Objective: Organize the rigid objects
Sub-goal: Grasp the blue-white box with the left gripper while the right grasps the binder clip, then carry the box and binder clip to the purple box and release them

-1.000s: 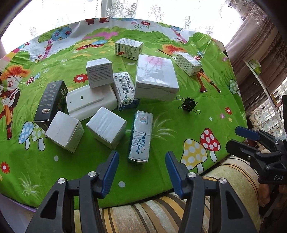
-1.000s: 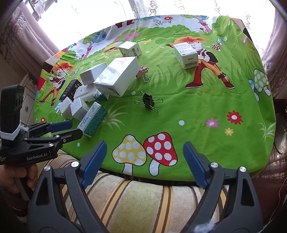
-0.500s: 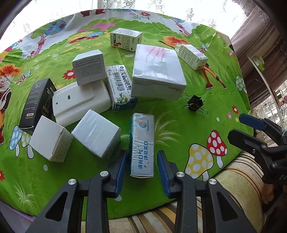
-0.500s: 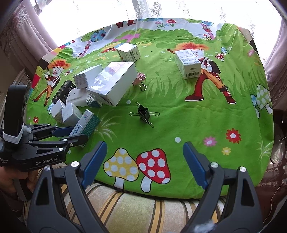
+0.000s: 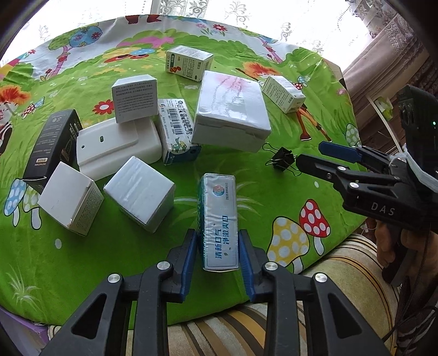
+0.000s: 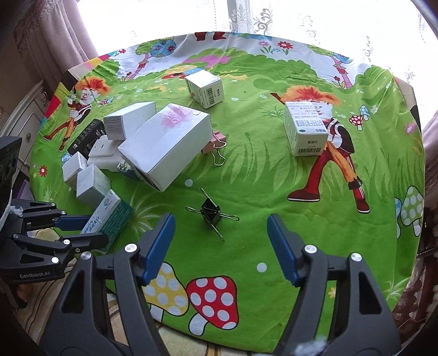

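2 grippers work over the table: the left gripper (image 5: pixel 218 253) is clenched on the near end of a long teal-and-silver cardboard box (image 5: pixel 218 223) lying at the front of the green cartoon-print tablecloth (image 5: pixel 246 169). The right gripper (image 6: pixel 220 246) has just been narrowing, nothing between its jaws, a black binder clip (image 6: pixel 210 212) ahead. Lifting the box comes next, I think. Lace curtains (image 6: pixel 273 19) glow behind.

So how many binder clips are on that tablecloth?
2. A black binder clip lies in the open ahead of the right gripper; a rose-gold binder clip sits against the big white box. Others may be hidden behind boxes.
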Demonstrator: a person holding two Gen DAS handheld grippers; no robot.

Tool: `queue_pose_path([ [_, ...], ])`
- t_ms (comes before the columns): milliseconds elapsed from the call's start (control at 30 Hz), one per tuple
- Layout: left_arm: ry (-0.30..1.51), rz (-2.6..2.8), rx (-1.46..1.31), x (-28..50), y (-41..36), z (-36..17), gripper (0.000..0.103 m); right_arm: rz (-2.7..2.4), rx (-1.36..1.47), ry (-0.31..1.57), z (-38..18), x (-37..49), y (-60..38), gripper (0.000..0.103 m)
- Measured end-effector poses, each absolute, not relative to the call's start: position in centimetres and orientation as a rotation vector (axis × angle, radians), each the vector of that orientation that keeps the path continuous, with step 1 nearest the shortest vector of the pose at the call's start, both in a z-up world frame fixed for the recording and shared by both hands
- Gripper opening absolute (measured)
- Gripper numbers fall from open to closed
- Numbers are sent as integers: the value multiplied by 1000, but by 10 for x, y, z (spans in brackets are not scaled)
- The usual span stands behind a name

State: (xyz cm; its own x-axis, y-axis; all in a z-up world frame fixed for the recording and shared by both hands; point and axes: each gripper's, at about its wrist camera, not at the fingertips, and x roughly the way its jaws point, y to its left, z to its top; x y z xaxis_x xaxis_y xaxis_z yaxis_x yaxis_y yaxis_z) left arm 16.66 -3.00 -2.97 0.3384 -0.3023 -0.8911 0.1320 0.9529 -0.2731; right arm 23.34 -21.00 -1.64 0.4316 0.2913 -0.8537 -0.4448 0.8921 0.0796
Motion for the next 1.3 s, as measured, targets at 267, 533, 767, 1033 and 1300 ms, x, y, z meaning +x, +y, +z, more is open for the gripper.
queue_pose_path([
  [267,1186,-286,-196,164,-26,-28,31,517,-279,1052,-35,242,-188,51],
  [533,1176,-278,-217,161,-19,-27,31,541,-267,1082,-42,241,-184,28],
  [767,1162,-280,-224,156,-17,-22,31,552,-216,1076,-29,230,-188,28],
  [1033,1139,-278,-235,147,-14,-14,31,573,-174,1046,-3,205,-189,28],
  [1300,1110,-267,-267,131,-7,-3,31,632,-106,1030,15,177,-181,28],
])
